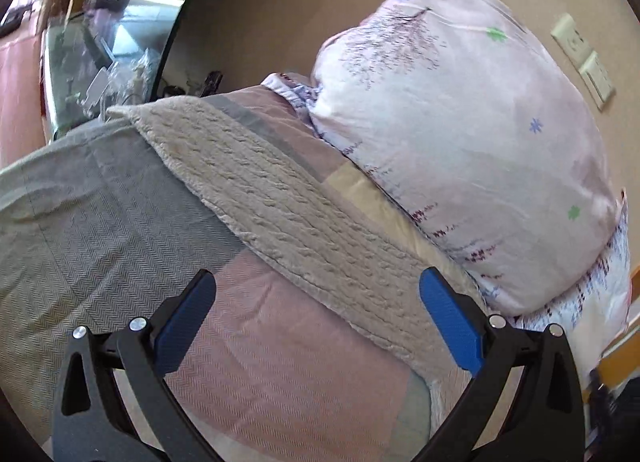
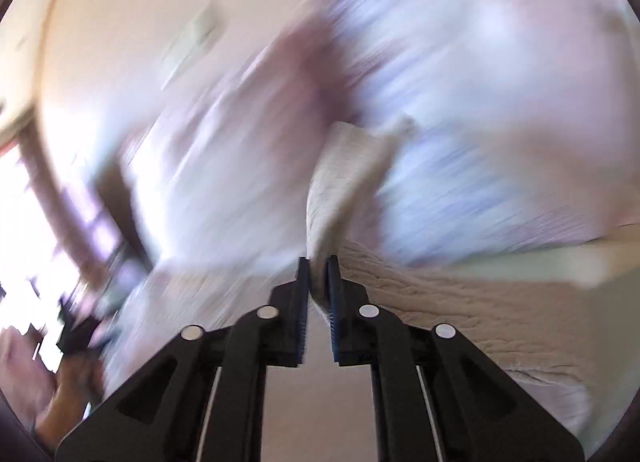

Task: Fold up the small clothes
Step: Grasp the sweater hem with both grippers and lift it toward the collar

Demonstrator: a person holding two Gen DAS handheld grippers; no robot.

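Observation:
A beige cable-knit garment (image 1: 280, 198) lies in a long folded strip on the bed, running from upper left to lower right. My left gripper (image 1: 318, 302) is open and empty, its blue pads just above the near edge of the strip. In the right wrist view, which is motion-blurred, my right gripper (image 2: 319, 270) is shut on an edge of the same knit garment (image 2: 344, 182), and lifts that part up from the bed. The rest of the knit (image 2: 440, 294) trails to the right.
A pink floral pillow (image 1: 460, 134) leans on the wall behind the garment. A grey and pink bedspread (image 1: 100, 214) covers the bed. A mirror (image 1: 112, 42) stands at the left. Wall switches (image 1: 580, 58) are at the right.

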